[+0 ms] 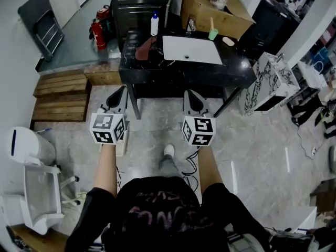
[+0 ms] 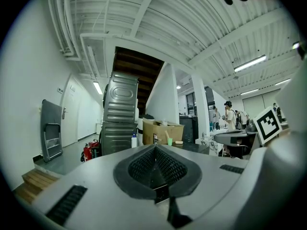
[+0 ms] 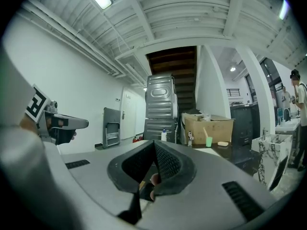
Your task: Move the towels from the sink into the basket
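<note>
- Stood well back from the black counter (image 1: 184, 73), with both tools raised level in front of the body and neither near the sink (image 1: 191, 50).
- Held the left gripper (image 1: 122, 90) pinched fully together, with nothing between its jaws.
- Held the right gripper (image 1: 188, 93) closed tip to tip as well and empty. Glimpsed only a fingertip of the holding hand through the gap behind the pads.
- Found the white basin bare in the head view, with no towel visible in it.
- Spotted a dark red cloth (image 1: 145, 47) on the counter just left of the sink, against a dark container (image 1: 131, 43) that may be the basket. Could not tell at that size whether the cloth lay in it or only beside it.
- Judged the stance as approach or standby, not as a grasp or a carry.
- Judged that any next move called for stepping up to the counter, spreading one pair of jaws, and coming down over a fold of the cloth for a deep bite, since limp fabric slips from a shallow pinch.
- Noted a white bottle (image 1: 154, 24) close behind the cloth, to be cleared on the way in.
</note>
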Tool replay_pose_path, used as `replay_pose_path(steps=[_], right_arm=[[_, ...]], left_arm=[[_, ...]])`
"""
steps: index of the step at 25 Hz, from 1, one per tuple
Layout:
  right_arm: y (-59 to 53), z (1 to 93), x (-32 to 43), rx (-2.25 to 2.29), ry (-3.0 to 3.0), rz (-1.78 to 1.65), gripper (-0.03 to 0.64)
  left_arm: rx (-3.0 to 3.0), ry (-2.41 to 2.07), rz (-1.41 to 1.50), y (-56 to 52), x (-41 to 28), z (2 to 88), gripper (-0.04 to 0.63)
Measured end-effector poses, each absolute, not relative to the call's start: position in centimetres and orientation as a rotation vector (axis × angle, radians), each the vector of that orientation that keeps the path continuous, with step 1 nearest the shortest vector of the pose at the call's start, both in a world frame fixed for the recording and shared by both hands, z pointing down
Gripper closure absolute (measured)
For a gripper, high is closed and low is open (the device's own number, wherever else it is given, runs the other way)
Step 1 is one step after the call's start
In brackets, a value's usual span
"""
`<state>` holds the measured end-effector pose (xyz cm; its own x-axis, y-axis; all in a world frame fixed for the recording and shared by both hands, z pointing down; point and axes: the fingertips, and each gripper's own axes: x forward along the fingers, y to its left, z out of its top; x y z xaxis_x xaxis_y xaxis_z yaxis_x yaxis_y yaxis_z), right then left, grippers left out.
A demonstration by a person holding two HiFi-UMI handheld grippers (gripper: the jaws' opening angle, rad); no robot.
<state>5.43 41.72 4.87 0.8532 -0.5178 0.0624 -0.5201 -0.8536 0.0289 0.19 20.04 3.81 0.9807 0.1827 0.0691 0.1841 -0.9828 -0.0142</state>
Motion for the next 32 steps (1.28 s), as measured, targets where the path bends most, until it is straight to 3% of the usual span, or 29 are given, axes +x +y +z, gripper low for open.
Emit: replay_pose_path(steps=[8, 24, 32], right_arm=[[40.7, 6.9, 10.9, 2.977, -0.850, 0.128, 0.601], [41.0, 9.6, 31.5, 3.001, -0.951, 0.226, 0.601], [40.8, 10.5, 37.6, 2.990, -1.026, 0.271, 0.601]], left_arm=[[-3.114, -0.279, -0.179, 19.1, 5.7, 6.2, 0.584], [-3.079, -0.196, -0.339, 19.4, 24.8, 8.9, 0.584], [-3.074, -0.113, -0.382, 19.0, 30.1, 9.5, 0.584]])
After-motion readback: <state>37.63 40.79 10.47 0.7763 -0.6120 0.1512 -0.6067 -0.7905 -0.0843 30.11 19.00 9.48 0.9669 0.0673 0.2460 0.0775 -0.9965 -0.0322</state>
